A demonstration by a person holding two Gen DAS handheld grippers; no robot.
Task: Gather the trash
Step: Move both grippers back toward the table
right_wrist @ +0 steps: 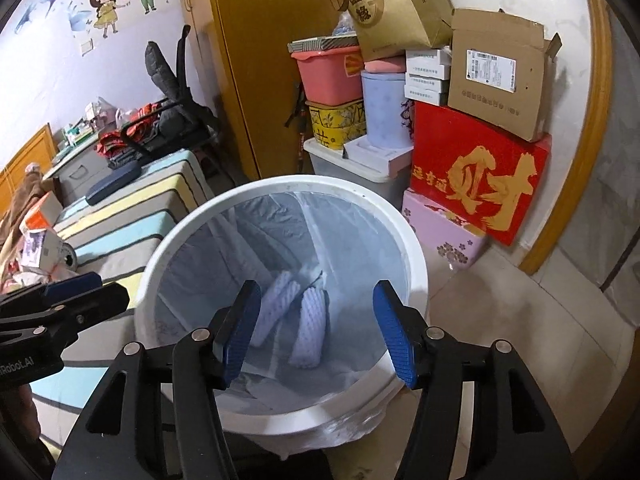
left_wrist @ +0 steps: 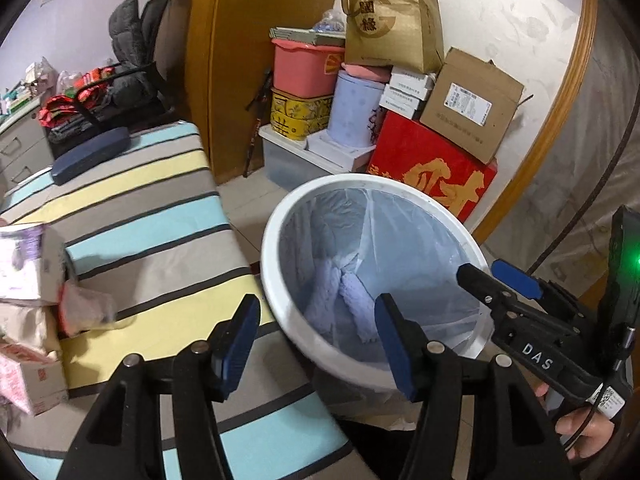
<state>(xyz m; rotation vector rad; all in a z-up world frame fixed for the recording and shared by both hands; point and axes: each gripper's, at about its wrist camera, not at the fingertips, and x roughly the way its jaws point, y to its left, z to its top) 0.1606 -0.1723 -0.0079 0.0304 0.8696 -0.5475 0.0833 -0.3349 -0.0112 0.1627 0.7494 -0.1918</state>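
Observation:
A white trash bin (left_wrist: 276, 216) lined with a clear bag stands on the floor beside the striped bed; it also shows in the right wrist view (right_wrist: 416, 256). White foam net sleeves (right_wrist: 308, 328) lie at its bottom, also seen in the left wrist view (left_wrist: 352, 300). My left gripper (left_wrist: 316, 344) is open and empty at the bin's near left rim, over the bed edge. My right gripper (right_wrist: 316, 332) is open and empty above the bin's mouth; it shows from the side in the left wrist view (left_wrist: 496, 276). Small boxes and wrappers (left_wrist: 28, 272) lie on the bed at left.
The striped bed (left_wrist: 152, 216) lies left of the bin. Stacked boxes, a red carton (right_wrist: 480, 184), a pink tub (right_wrist: 328, 76) and a paper bag (right_wrist: 392, 4) stand against the wall behind it. A wooden cabinet (right_wrist: 256, 60) and a chair (left_wrist: 132, 56) stand farther back.

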